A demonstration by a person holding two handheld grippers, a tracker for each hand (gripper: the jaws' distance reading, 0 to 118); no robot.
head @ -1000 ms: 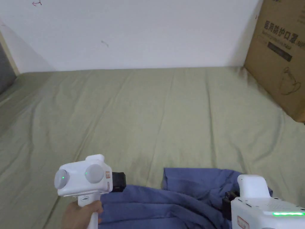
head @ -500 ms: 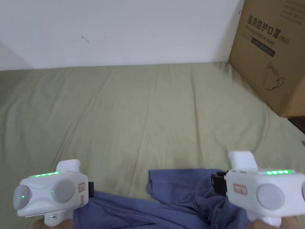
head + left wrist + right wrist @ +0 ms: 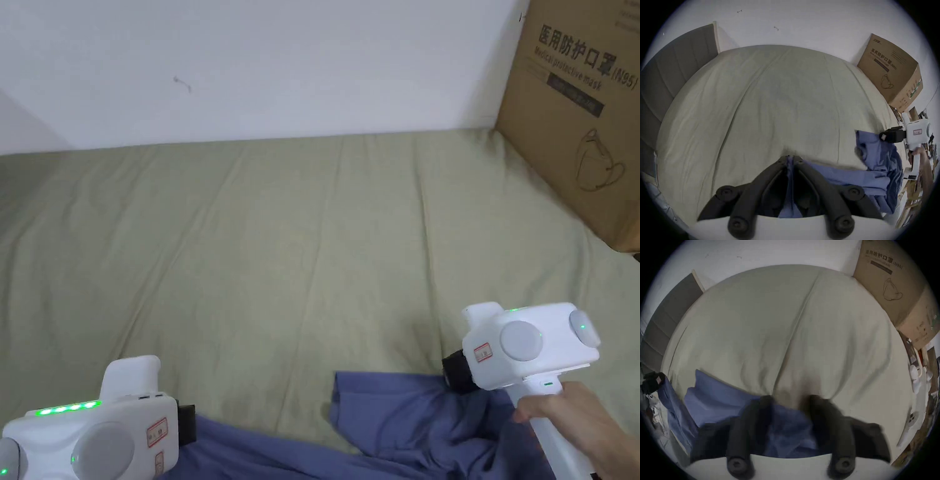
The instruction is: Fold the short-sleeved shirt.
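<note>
The blue short-sleeved shirt [image 3: 406,425] lies crumpled at the near edge of the bed, partly cut off by the frame. In the head view my left gripper [image 3: 186,422] sits at the lower left, at the shirt's left end. The left gripper view shows its jaws [image 3: 790,158] shut on a pinch of the blue cloth [image 3: 851,175]. My right gripper [image 3: 456,374], held by a hand, is at the shirt's far right corner. In the right gripper view its blurred jaws [image 3: 791,400] stand apart over the blue cloth [image 3: 718,400].
An olive-green sheet [image 3: 281,250] covers the bed, wrinkled and bare beyond the shirt. A large cardboard box [image 3: 581,112] stands at the back right against the white wall. A grey padded headboard [image 3: 672,73] borders the bed's left side.
The right gripper has rolled onto its side and risen slightly toward the shirt's far right corner. The left gripper has sunk toward the lower left. The camera shifted too.
</note>
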